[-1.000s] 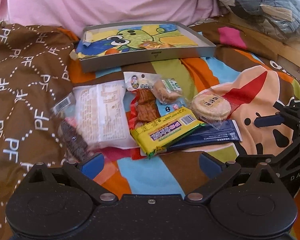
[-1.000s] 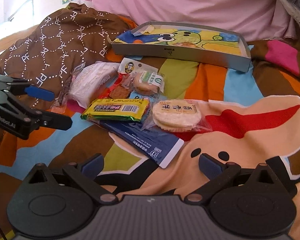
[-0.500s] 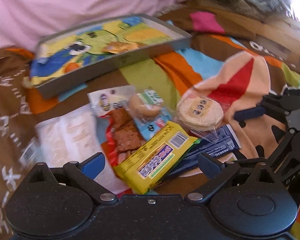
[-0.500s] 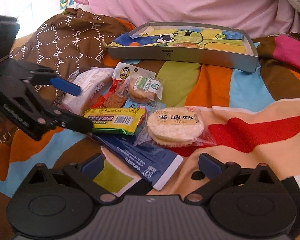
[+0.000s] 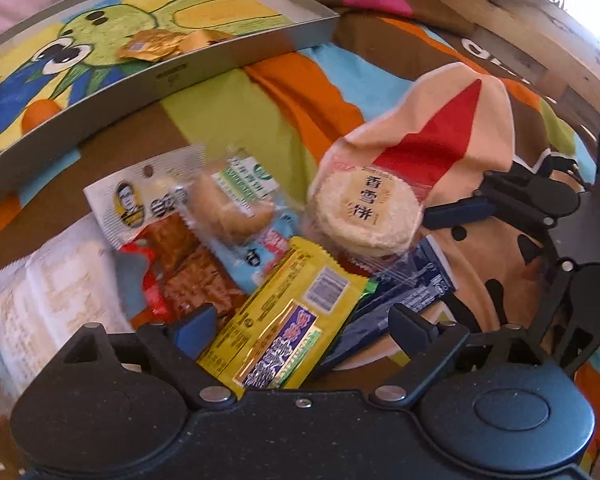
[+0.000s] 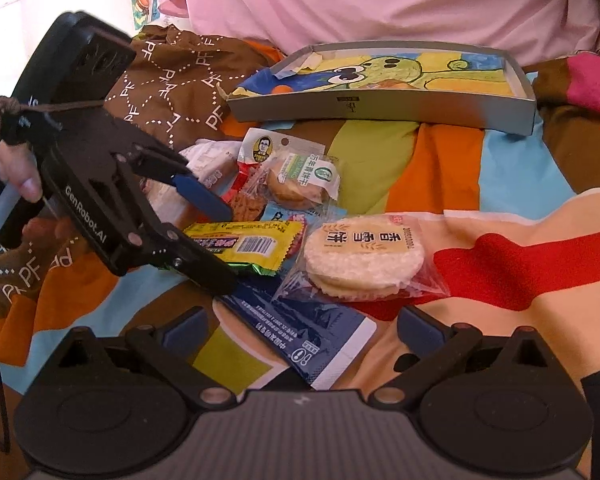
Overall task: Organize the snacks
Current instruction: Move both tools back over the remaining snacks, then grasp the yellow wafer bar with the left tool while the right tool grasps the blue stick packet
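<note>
Several snack packs lie in a heap on the bright blanket. My left gripper [image 5: 300,324] is open, its fingers on either side of the near end of the yellow bar [image 5: 292,320]. The right wrist view shows the same: left gripper [image 6: 222,246] low over the yellow bar [image 6: 244,242]. My right gripper [image 6: 300,324] is open and holds nothing, just short of the dark blue packet [image 6: 308,328] and the round rice cracker pack [image 6: 360,256]. Behind the heap lies the grey tray [image 6: 380,100] with a cartoon lining. A gold-wrapped snack [image 5: 152,44] rests in that tray [image 5: 172,76].
A small cake pack with a green label [image 5: 232,208], a red pack with a portrait [image 5: 172,248] and a white pack [image 5: 48,288] lie left of the bar. A brown patterned cloth [image 6: 172,80] is bunched at the left. Pink fabric [image 6: 380,0] rises behind the tray.
My left gripper has moved forward and down until its open fingers straddle the yellow bar. My right gripper has edged closer to the heap. No snack has moved.
</note>
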A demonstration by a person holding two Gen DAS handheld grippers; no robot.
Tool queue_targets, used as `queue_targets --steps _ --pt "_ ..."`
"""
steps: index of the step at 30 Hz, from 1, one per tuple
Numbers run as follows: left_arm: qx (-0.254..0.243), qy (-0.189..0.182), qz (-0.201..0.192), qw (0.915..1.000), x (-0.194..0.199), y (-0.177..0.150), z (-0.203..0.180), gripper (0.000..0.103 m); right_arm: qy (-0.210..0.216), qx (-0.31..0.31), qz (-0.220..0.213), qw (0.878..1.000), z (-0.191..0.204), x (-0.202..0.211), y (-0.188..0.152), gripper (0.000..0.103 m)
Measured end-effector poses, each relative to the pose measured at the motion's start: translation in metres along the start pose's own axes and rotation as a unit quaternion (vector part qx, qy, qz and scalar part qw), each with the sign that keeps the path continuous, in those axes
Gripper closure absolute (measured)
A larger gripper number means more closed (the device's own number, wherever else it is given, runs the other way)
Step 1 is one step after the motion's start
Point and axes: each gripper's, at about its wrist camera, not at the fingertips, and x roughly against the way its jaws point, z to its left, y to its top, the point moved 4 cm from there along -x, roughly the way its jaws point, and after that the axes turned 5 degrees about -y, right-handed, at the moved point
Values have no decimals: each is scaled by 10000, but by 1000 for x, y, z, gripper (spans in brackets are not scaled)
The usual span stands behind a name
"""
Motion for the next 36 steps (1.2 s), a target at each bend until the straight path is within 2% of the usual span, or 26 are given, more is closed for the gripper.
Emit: queue_targets --steps 7,10,14,20,23,25,30,36 --pt "251 135 220 9994 -2 -7 2 32 197 95 6 9998 6 1 -1 3" --pt "469 59 255 9986 2 -12 2 38 299 158 152 9993 8 0 -2 8" --pt "549 49 294 9980 7 -19 -2 39 443 352 289 9980 12 4 -3 11" --pt "495 33 339 9982 3 -16 -3 39 419 414 352 9976 13 -1 -5 11" --pt "701 145 330 9969 1 -15 0 47 433 406 346 9976 12 -1 -5 11" --pt "972 247 290 9945 5 -19 3 51 445 426 357 9975 12 0 -6 11" --pt "1594 594 -3 9854 29 -45 5 52 652 771 467 9938 23 7 -9 12" --pt "1971 859 -280 9762 58 -86 -6 53 592 1144 365 9910 36 17 -12 13"
